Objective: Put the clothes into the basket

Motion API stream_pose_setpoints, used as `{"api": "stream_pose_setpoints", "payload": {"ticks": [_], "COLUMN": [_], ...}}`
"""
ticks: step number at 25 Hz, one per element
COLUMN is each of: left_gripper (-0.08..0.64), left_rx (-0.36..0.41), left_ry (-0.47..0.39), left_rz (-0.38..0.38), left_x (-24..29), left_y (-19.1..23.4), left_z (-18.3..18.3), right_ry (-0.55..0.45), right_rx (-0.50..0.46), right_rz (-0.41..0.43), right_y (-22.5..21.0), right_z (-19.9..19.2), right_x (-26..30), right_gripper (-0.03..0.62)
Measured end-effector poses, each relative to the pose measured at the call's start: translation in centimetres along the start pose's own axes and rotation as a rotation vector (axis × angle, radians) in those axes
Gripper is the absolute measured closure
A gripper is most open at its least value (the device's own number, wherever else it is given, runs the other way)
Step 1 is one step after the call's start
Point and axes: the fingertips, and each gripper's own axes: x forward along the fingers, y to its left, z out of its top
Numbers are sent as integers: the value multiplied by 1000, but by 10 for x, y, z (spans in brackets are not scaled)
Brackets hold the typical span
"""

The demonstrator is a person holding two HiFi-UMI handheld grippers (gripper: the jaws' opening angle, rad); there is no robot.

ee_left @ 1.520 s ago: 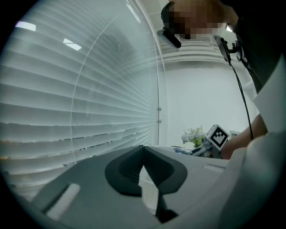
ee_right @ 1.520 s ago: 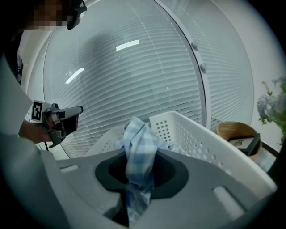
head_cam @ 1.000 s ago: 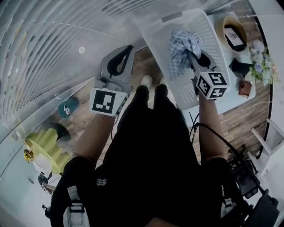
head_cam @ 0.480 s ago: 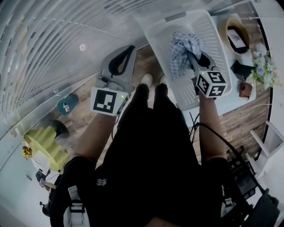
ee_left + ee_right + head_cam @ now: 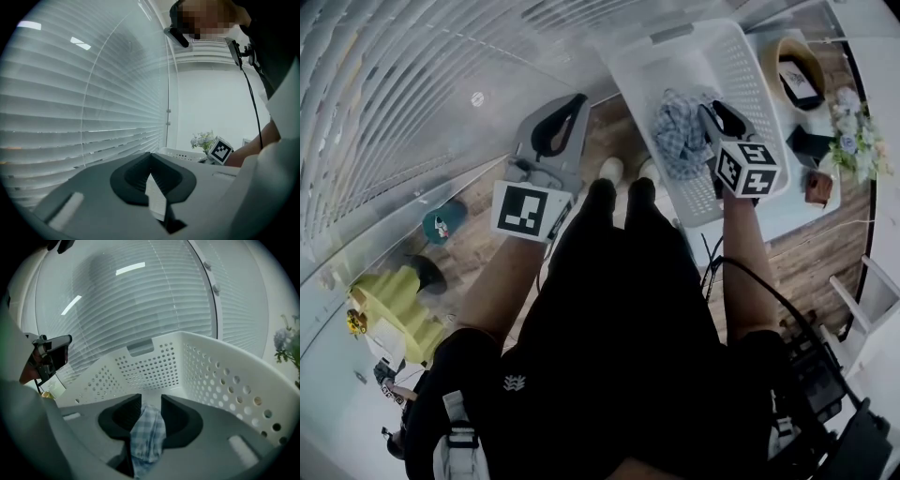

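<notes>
A white perforated laundry basket (image 5: 748,66) stands on a low table ahead of me, and the right gripper view looks into it (image 5: 215,376). A blue-and-white checked cloth (image 5: 677,133) lies bunched on the basket's floor. My right gripper (image 5: 720,112) is inside the basket beside it. Its jaws have just been opening, and an end of the cloth (image 5: 147,437) still lies loosely between them (image 5: 151,401). My left gripper (image 5: 576,101) hangs over the floor left of the basket, shut with nothing in it (image 5: 150,157).
White blinds (image 5: 394,94) fill the left and far side. Right of the basket, the table holds a straw hat (image 5: 789,47), flowers (image 5: 855,131) and small dark items. The person's legs and shoes (image 5: 609,171) stand on wood floor; a yellow-green object (image 5: 398,305) lies lower left.
The checked cloth, held up in a bunch above the basket before, has sunk to the basket's floor. The right gripper tipped further down and its jaws spread. The left gripper stayed put.
</notes>
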Motion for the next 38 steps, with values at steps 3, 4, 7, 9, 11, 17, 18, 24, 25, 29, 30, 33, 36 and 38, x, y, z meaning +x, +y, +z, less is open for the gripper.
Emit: {"api": "stream_pose_setpoints", "payload": {"ticks": [3,4,7,9,11,17,18,24,25,29,30,33,36,38], "left_gripper": [554,554,554,554,554,554,554,554,554,554,555,554,554,554], "left_rx": [9,14,32,40,42,57,63,91,94,100,99,100,101,102], "left_ry": [-12,-16,-26,-37,-39,-83,-93,-152,-161,-186,-189,-207,-217,-218], "left_rz": [-12,-16,-29,-37,-40,-51,-54,-80,-86,-108,-114,-137,-158,-173], "left_x": [-1,-1,-3,-2,0,-7,-8,-15,-16,-24,-24,-17,-10,-8], "left_y": [-4,-5,-9,-12,-15,-25,-27,-39,-41,-48,-48,-49,-55,-59], "left_z": [5,7,13,18,21,48,53,84,89,106,108,112,116,118], "right_ry": [-8,-14,-65,-146,-231,-350,-365,-427,-433,-472,-481,-510,-530,-539], "right_rx": [-7,-7,-3,-4,-8,-81,-85,-115,-129,-143,-136,-108,-89,-72], "right_rz": [-4,-8,2,25,40,53,44,-24,-42,-95,-107,-143,-187,-215], "right_y": [1,1,7,14,20,40,40,39,39,42,41,31,19,14], "right_z": [3,4,13,25,39,76,80,97,100,107,107,104,96,90], "right_x": [-7,-11,-22,-32,-44,-82,-90,-132,-139,-172,-179,-195,-211,-222], "right_gripper": [469,469,469,469,469,469,469,469,469,469,469,469,482,488]}}
